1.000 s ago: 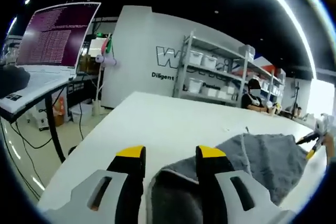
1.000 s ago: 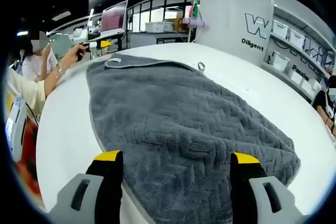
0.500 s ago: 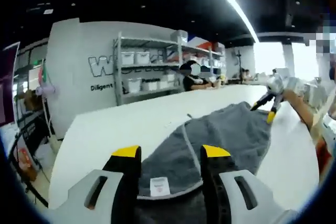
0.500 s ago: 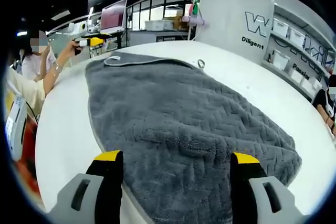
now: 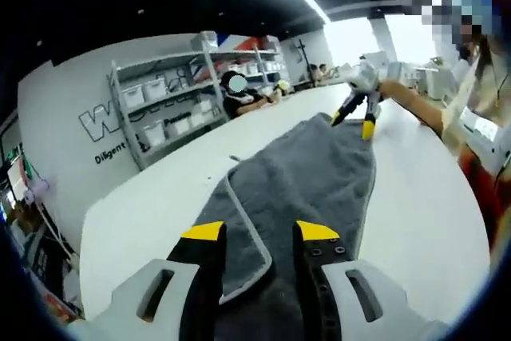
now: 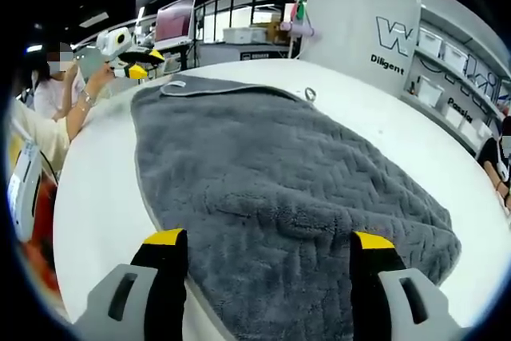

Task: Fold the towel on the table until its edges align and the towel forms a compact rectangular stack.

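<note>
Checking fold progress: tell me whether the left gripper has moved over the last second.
Yes. In the right gripper view, the left gripper has risen above the towel's far corner, nearer the laptop.

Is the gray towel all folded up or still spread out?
Mostly spread out: the towel lies flat across the table, with one far end flipped over.

Towel (image 6: 271, 197) near edge cut off below, shelf bins' (image 5: 160, 89) contents too small

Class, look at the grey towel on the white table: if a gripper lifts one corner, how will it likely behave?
The grey towel probably droops rather than staying flat: it lies limp, with soft wrinkles. Its thick, ridged pile suggests it grips the jaws and drags on the white table rather than slipping.
</note>
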`<move>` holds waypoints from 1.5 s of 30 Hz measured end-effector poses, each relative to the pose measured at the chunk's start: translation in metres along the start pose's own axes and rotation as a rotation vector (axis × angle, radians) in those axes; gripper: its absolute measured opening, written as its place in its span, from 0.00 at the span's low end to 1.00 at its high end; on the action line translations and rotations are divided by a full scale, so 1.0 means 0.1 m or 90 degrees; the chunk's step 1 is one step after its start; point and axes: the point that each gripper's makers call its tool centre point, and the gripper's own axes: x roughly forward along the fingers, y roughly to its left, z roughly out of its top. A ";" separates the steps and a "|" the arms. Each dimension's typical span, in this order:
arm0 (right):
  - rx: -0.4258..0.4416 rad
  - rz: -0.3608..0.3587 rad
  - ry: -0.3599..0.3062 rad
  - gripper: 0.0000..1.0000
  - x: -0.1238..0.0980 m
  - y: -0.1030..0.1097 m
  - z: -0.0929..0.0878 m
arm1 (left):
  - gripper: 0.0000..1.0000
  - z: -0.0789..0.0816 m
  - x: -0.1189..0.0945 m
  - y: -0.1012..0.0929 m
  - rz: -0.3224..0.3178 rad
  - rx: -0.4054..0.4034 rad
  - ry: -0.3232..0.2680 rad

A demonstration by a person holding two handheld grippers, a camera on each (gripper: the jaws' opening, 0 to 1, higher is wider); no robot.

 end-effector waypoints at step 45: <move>-0.015 0.007 -0.015 0.85 -0.04 0.09 0.07 | 0.02 -0.50 -0.04 0.74 0.228 -0.095 0.099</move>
